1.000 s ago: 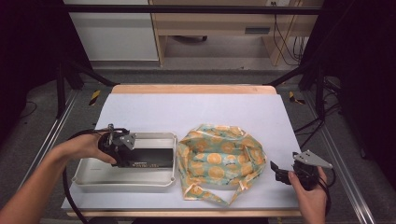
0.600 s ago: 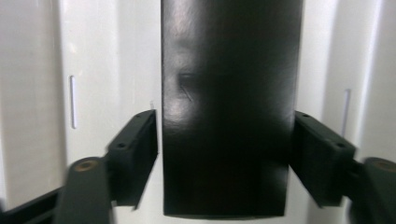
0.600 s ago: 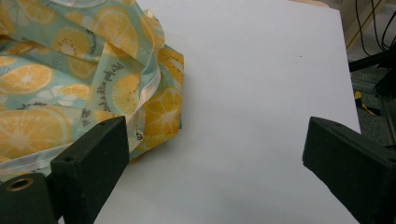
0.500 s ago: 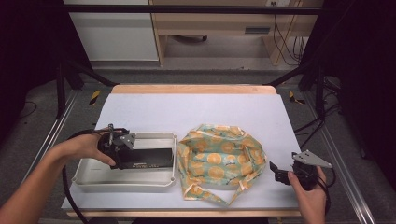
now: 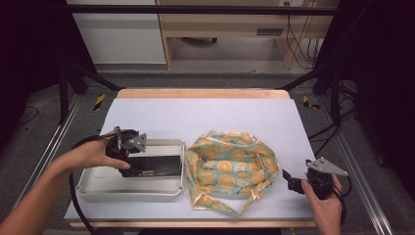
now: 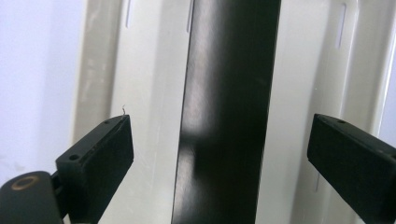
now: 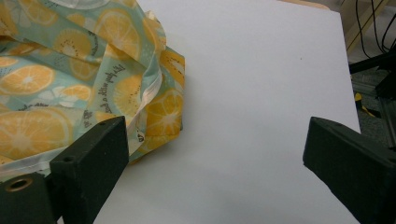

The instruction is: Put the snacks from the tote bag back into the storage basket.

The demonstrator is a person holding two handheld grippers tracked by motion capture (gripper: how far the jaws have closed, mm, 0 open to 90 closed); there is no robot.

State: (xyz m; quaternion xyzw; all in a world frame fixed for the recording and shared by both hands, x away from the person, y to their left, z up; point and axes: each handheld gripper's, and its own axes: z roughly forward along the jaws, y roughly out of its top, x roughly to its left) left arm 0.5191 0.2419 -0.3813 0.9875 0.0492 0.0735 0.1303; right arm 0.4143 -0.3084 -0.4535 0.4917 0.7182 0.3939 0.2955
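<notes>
Two pairs of tongs are in play at the bench (image 5: 205, 110). The left tongs (image 6: 219, 158) are spread wide, and their jaws have just been opening; a black rectangular box (image 6: 226, 112) stands between them in the left gripper view, with clear gaps on both sides, so neither pad presses on it. In that view the box's long axis runs up and down the picture, straight away from the tongs, and its glossy top face shows a pale reflection. From the high view the left tongs (image 5: 126, 147) hover over the left end of the same black rectangular box (image 5: 154, 165), which lies inside a shallow white tray (image 5: 98, 185). There the box's long axis runs left to right across the bench, parallel to the tray's long sides, and it sits toward the tray's far wall. The tray itself rests at the near left of the bench.

The right tongs (image 7: 215, 163) are also spread, with nothing between the jaws but bare white bench top. A fabric bag printed with orange slices (image 7: 79, 79) lies crumpled beside the left jaw in the right gripper view. In the high view the right tongs (image 5: 293, 180) sit near the bench's near right corner, just right of the bag (image 5: 230, 169), which lies just right of the tray.
</notes>
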